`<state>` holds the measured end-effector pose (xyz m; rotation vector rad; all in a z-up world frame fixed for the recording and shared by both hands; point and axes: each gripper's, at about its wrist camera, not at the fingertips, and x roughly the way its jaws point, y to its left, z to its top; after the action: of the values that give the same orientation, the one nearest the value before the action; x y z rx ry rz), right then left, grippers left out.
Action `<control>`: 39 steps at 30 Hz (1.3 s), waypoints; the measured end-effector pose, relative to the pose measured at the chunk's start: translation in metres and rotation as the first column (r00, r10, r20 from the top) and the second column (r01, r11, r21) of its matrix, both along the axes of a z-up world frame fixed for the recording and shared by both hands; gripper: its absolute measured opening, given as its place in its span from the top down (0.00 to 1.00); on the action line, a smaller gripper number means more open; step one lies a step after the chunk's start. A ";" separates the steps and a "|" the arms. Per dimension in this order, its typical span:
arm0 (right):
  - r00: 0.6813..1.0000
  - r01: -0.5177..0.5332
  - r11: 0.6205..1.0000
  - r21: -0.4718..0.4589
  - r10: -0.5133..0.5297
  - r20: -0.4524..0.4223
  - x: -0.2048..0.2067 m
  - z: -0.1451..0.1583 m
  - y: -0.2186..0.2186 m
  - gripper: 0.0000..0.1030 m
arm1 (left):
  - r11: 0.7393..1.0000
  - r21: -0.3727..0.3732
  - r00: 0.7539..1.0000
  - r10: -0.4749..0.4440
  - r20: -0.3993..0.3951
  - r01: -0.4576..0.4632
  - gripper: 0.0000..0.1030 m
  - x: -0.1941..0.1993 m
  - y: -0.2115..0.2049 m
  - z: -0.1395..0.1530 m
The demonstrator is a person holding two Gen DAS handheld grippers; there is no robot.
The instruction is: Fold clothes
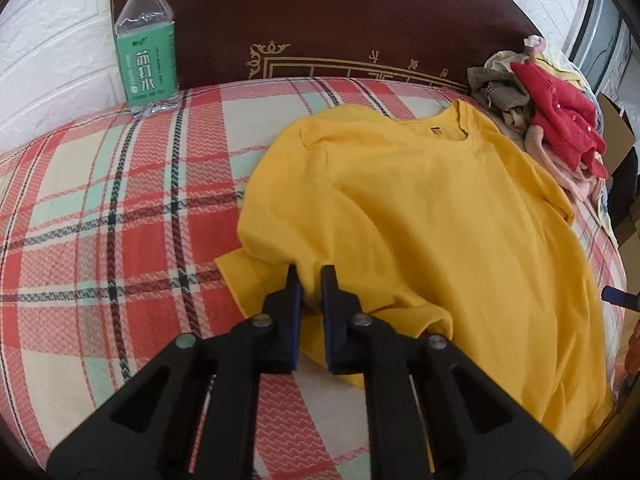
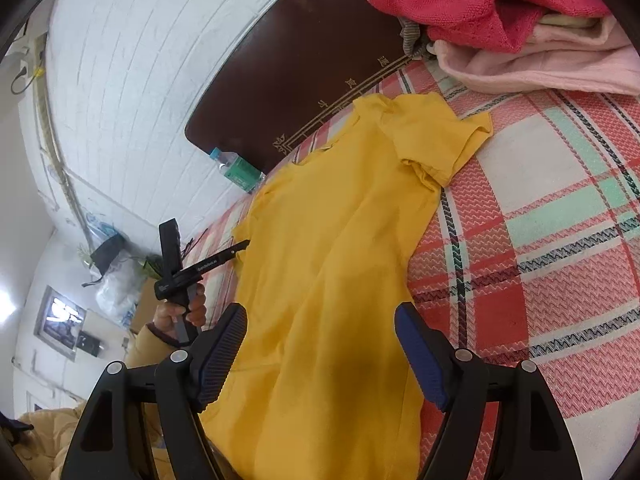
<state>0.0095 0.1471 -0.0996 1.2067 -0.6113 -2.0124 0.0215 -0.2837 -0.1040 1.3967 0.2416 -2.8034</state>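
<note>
Yellow cotton fills most of the left wrist view: a yellow T-shirt (image 1: 420,208) lies spread on the plaid bedspread (image 1: 100,208), collar toward the far dark headboard (image 1: 320,12), hem toward the near edge, so its long axis runs near to far. The left gripper (image 1: 311,280) sits at the shirt's near left side, where a sleeve or side fold sticks out to the left. Its jaws stand narrowly apart with yellow cloth running into the gap; whether they actually pinch it I cannot tell. A water bottle (image 1: 146,40) stands far left against the headboard, well apart from the shirt, and a pile of clothes (image 1: 552,112) lies far right, just beside the shirt's shoulder.

From the right wrist view, the T-shirt (image 2: 340,260) stretches away from the camera, hem nearest, one short sleeve flared out to the right at the far end. The right gripper (image 2: 320,344) hangs over the hem end with jaws spread wide and nothing between them but the cloth below; whether the tips touch it is unclear. The left gripper (image 2: 240,246) shows at the shirt's left edge, about mid-length.

Judging from this, a lengthwise fold comes next: the left edge must travel rightward across the long axis, and the left tool is the nearer one.
</note>
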 end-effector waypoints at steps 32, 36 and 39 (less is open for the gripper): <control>1.000 -0.021 0.994 0.104 0.018 0.025 0.035 -0.022 0.021 0.24 | 0.970 0.242 0.988 0.007 -0.152 0.031 0.18 0.175 -0.024 0.037; 0.997 -0.077 0.987 0.143 0.074 0.030 0.065 -0.025 0.026 0.24 | 0.959 0.234 0.985 -0.135 -0.111 0.158 0.17 0.235 0.026 0.022; 0.994 -0.105 0.982 0.159 0.104 0.018 0.083 -0.023 0.030 0.24 | 0.958 0.220 0.983 -0.175 -0.052 0.182 0.17 0.260 0.054 0.005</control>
<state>0.0925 0.1774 -0.1228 1.3154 -0.3878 -1.9983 0.2811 -0.2296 -0.0986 1.4860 0.4687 -3.0286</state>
